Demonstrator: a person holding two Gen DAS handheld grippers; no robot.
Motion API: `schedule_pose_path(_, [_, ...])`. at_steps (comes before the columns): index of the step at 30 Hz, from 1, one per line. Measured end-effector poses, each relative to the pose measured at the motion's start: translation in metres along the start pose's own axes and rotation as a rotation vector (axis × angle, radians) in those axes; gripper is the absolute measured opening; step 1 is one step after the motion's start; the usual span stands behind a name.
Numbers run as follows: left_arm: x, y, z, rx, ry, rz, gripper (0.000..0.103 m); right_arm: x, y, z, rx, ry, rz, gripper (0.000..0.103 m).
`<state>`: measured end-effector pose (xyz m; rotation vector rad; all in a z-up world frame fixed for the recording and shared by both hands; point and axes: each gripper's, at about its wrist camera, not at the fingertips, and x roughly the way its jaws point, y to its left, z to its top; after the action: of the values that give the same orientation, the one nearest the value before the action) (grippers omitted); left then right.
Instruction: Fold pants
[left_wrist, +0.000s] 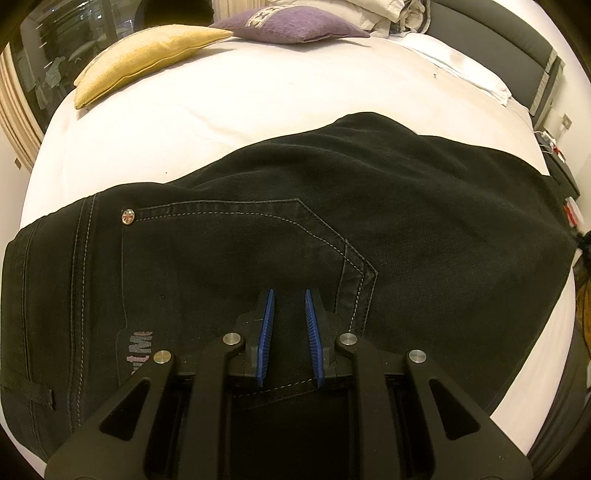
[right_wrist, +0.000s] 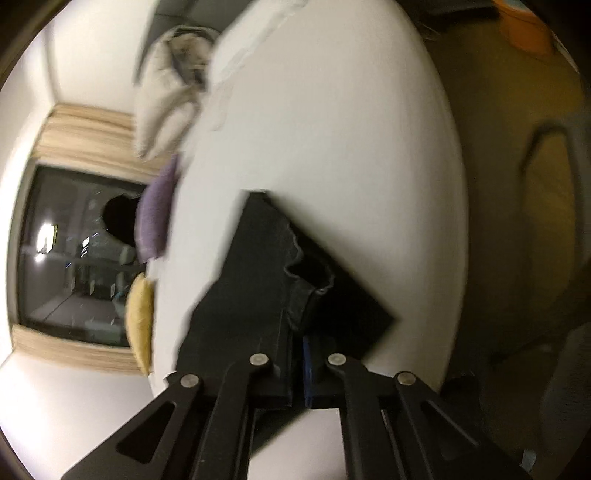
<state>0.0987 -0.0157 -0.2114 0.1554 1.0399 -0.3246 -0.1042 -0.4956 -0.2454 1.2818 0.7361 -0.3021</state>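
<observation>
Black jeans (left_wrist: 332, 206) lie flat across the white bed (left_wrist: 240, 110), waistband to the left, back pocket stitching and a rivet showing. My left gripper (left_wrist: 290, 295) hovers low over the pocket area; its blue pads (left_wrist: 267, 325) stand apart with nothing between them. In the blurred, rolled right wrist view my right gripper (right_wrist: 295, 332) is shut on the pants' leg end (right_wrist: 273, 280), lifted off the bed (right_wrist: 332, 129), with the hem drooping ahead of the fingers.
A yellow cushion (left_wrist: 147, 55) and a purple cushion (left_wrist: 291, 24) lie at the bed's far side, beside a crumpled duvet (left_wrist: 388, 11). A dark headboard (left_wrist: 517, 40) runs on the right. A dark window (right_wrist: 74, 254) and the floor beside the bed (right_wrist: 517, 221) show in the right wrist view.
</observation>
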Motion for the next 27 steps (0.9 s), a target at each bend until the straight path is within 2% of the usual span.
schedule_pose_path(2, [0.000, 0.001, 0.000, -0.002, 0.002, -0.006, 0.017, 0.004, -0.006, -0.004, 0.029, -0.012, 0.008, 0.003])
schedule_pose_path(6, [0.002, 0.001, 0.002, 0.000, 0.004, -0.008, 0.017, -0.011, 0.011, -0.008, -0.024, -0.055, -0.008, 0.003])
schedule_pose_path(8, [0.003, 0.001, 0.002, -0.002, 0.000, -0.009, 0.017, -0.004, 0.007, -0.002, -0.030, -0.026, -0.013, 0.003])
schedule_pose_path(10, [0.002, 0.001, 0.002, -0.002, 0.000, -0.009, 0.017, 0.009, -0.007, 0.004, 0.018, 0.026, -0.011, 0.003])
schedule_pose_path(11, [0.002, 0.002, 0.002, -0.005, 0.001, -0.011, 0.017, 0.007, 0.000, 0.004, -0.021, 0.020, -0.033, 0.003])
schedule_pose_path(12, [0.001, 0.002, 0.001, -0.007, 0.000, -0.014, 0.017, 0.004, 0.007, 0.005, -0.060, 0.009, -0.064, 0.007])
schedule_pose_path(13, [0.002, 0.002, 0.001, -0.008, -0.001, -0.015, 0.017, -0.002, 0.017, 0.006, -0.100, -0.018, -0.119, 0.009])
schedule_pose_path(15, [0.002, 0.003, 0.000, -0.006, -0.003, -0.015, 0.017, -0.019, 0.026, 0.014, -0.120, -0.082, -0.232, 0.029])
schedule_pose_path(17, [0.001, 0.002, -0.001, -0.008, -0.007, -0.015, 0.017, -0.033, 0.038, 0.022, -0.165, -0.139, -0.296, 0.032])
schedule_pose_path(19, [0.001, 0.002, -0.001, -0.005, -0.010, -0.013, 0.017, -0.035, 0.071, 0.027, -0.319, -0.134, -0.276, 0.032])
schedule_pose_path(20, [0.001, 0.001, -0.002, -0.003, -0.009, -0.011, 0.017, -0.029, 0.092, 0.026, -0.405, -0.107, -0.248, 0.032])
schedule_pose_path(22, [0.000, 0.000, -0.002, -0.001, -0.010, -0.011, 0.017, -0.002, 0.148, 0.014, -0.666, -0.005, -0.187, 0.032])
schedule_pose_path(23, [0.000, 0.000, -0.003, -0.001, -0.011, -0.013, 0.017, 0.014, 0.169, 0.005, -0.790, 0.038, -0.196, 0.032])
schedule_pose_path(26, [-0.001, 0.001, -0.002, -0.004, -0.009, -0.017, 0.017, 0.075, 0.219, -0.028, -1.200, 0.166, -0.311, 0.032])
schedule_pose_path(27, [-0.002, 0.001, -0.002, -0.005, -0.009, -0.018, 0.017, 0.090, 0.227, -0.035, -1.283, 0.200, -0.332, 0.031])
